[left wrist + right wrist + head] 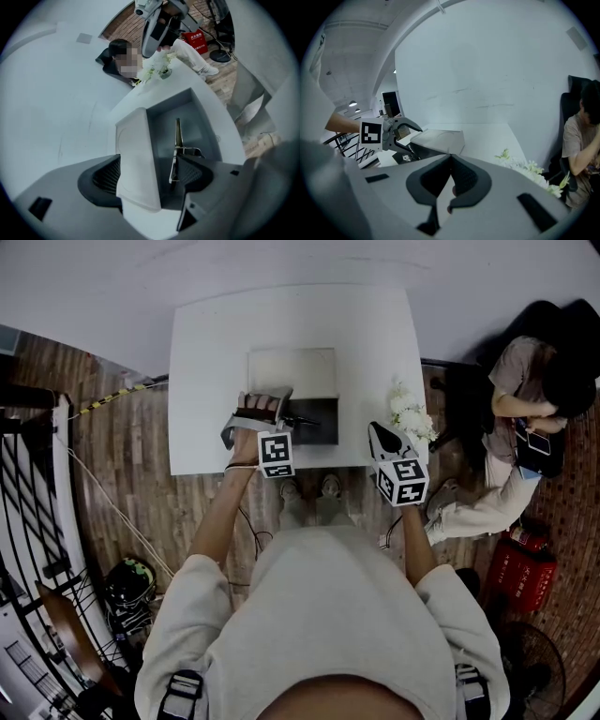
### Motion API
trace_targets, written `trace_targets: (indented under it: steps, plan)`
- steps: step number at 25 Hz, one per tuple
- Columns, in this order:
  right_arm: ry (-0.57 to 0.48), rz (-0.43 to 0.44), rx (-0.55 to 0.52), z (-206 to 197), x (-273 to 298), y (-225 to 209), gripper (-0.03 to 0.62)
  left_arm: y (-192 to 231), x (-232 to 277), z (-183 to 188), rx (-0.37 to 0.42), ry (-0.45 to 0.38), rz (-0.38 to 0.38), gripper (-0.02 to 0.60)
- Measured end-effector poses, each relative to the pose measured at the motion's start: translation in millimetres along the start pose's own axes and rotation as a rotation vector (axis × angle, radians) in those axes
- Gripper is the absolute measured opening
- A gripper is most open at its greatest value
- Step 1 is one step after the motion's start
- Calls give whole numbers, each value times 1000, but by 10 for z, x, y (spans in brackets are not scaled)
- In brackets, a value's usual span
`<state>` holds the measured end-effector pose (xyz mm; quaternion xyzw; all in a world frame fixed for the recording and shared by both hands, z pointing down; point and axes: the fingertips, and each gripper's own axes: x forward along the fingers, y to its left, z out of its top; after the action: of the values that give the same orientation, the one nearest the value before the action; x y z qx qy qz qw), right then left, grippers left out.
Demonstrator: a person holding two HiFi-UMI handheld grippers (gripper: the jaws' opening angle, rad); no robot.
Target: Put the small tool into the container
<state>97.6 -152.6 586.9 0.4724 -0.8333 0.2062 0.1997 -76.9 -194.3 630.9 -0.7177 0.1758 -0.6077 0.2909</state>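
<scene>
A grey container stands open on the white table, its pale lid raised behind the dark tray. A thin metal tool lies loose on the tray floor; in the head view the tool shows as a dark sliver. My left gripper hangs just above the tray's left side, open, with its jaws wide apart. In the left gripper view the left gripper has nothing pressed between its pads, and the lid stands between them. My right gripper is shut and empty at the table's right front; the right gripper view shows the right gripper with pads together.
White flowers stand at the table's right edge, just beyond my right gripper. A person sits on the floor to the right, with a red object nearby. The table's front edge is right below both grippers. Railings and cables lie at left.
</scene>
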Motion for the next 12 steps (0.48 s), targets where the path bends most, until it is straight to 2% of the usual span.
trace_targets:
  steps: [4,8,12]
  plan:
    - [9,30,-6,-8,54,92,-2,-14,-55,20,-15,-28,-47,363]
    - [15,39,-11,-20,90,129,-2,-57,-80,15,-8,-31,-54,364]
    - [19,44,-9,-21,111,124,-2,-149,-100,-7,-42,-36,-80,364]
